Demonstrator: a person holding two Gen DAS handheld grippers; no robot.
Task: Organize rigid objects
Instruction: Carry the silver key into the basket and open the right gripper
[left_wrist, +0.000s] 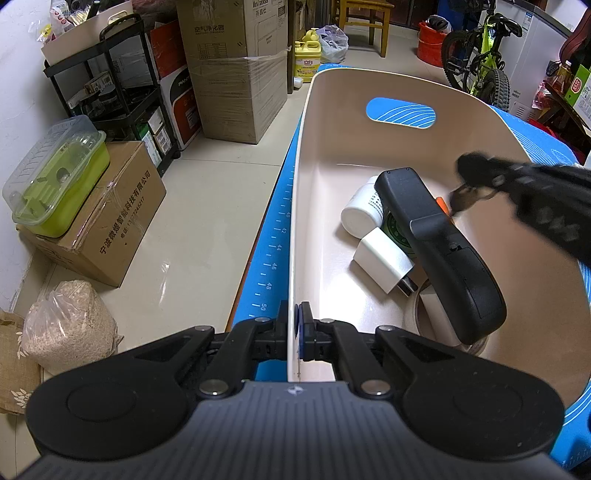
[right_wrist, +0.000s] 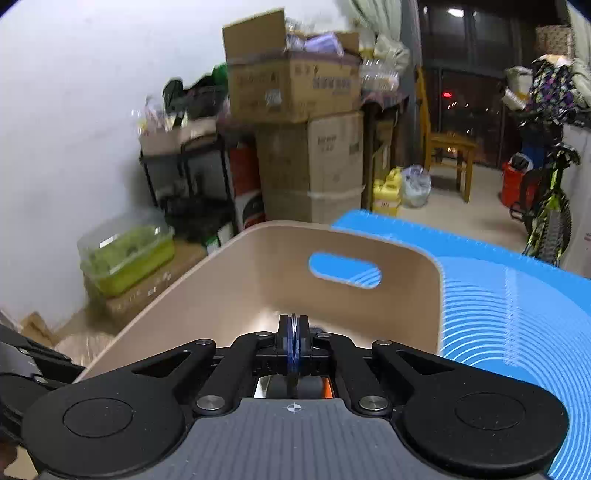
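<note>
A beige plastic basket (left_wrist: 317, 155) with a handle slot stands on a blue mat (left_wrist: 271, 236). Inside lie a black handheld device (left_wrist: 439, 243) with an orange side button, a white bottle (left_wrist: 360, 216) on its side, a white charger plug (left_wrist: 382, 258) and a tape roll (left_wrist: 430, 314) partly under the device. My left gripper (left_wrist: 294, 325) is shut on the basket's near left wall. My right gripper (left_wrist: 461, 195), blurred, hovers over the basket's right side just above the device. In its own view the right gripper (right_wrist: 294, 332) has its pads pressed together with nothing between them, facing the basket (right_wrist: 258, 266).
Left of the mat, on the tiled floor, are cardboard boxes (left_wrist: 236, 74), a black shelf cart (left_wrist: 122, 92), a green lidded container (left_wrist: 59, 177) and a bag of grain (left_wrist: 70, 325). A yellow jug (left_wrist: 306, 61), a wooden chair (right_wrist: 448, 155) and a green bicycle (left_wrist: 480, 62) stand farther back.
</note>
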